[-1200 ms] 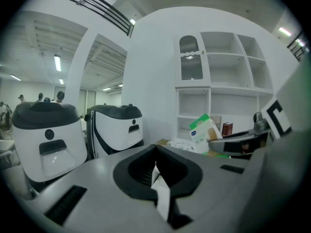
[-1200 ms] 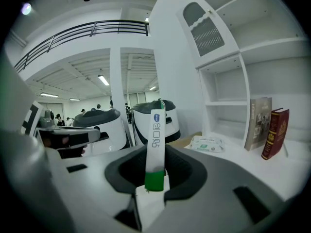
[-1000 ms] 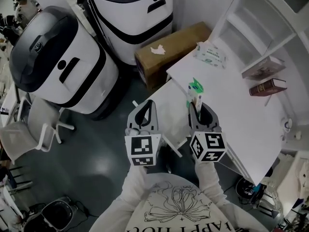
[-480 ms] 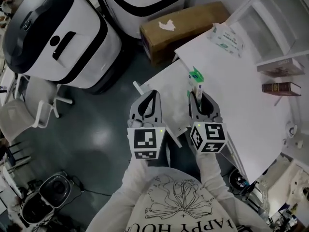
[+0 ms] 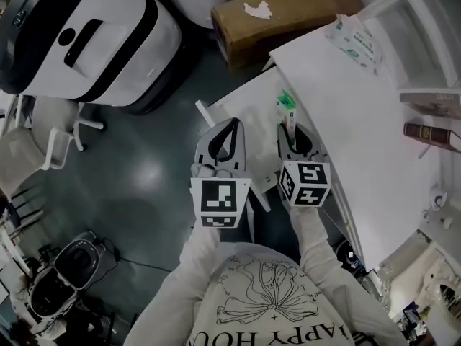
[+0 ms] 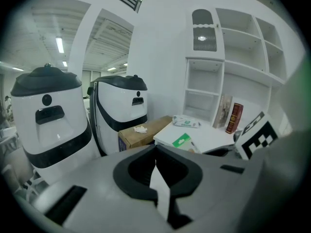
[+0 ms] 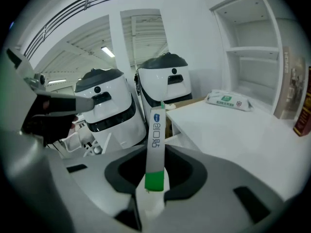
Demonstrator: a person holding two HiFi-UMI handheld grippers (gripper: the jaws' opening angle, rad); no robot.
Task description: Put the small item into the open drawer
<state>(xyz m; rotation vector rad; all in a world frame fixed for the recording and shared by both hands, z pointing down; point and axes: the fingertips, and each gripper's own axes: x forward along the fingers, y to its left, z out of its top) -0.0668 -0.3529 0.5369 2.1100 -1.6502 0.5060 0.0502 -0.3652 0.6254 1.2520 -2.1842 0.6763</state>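
- The right gripper [image 5: 290, 132] was clamped on the small item [image 5: 287, 112], a slim white packet with green on it. Both jaws pressed its lower end.
- The packet's long axis ran in line with the jaws. Its free end pointed straight out, away from the person.
- In the right gripper view the packet [image 7: 156, 140] stood upright in the picture. A green band sat right at the jaws, and blue print lay nearer the far tip.
- In the head view its far end carried green and pointed toward the cardboard box [image 5: 281, 16] on the floor.
- The held packet sat over the near left corner of the white table [image 5: 360, 135], above a white slab [image 5: 241, 114] that jutted out there. I could not tell whether that slab was the drawer.
- The left gripper [image 5: 230, 127] was just beside the right one, with its jaws together and nothing between them.
- A wipes pack [image 5: 356, 38] lay far back on the table, well apart from the packet.
- White machines [image 5: 79, 42] stood on the dark floor to the left.
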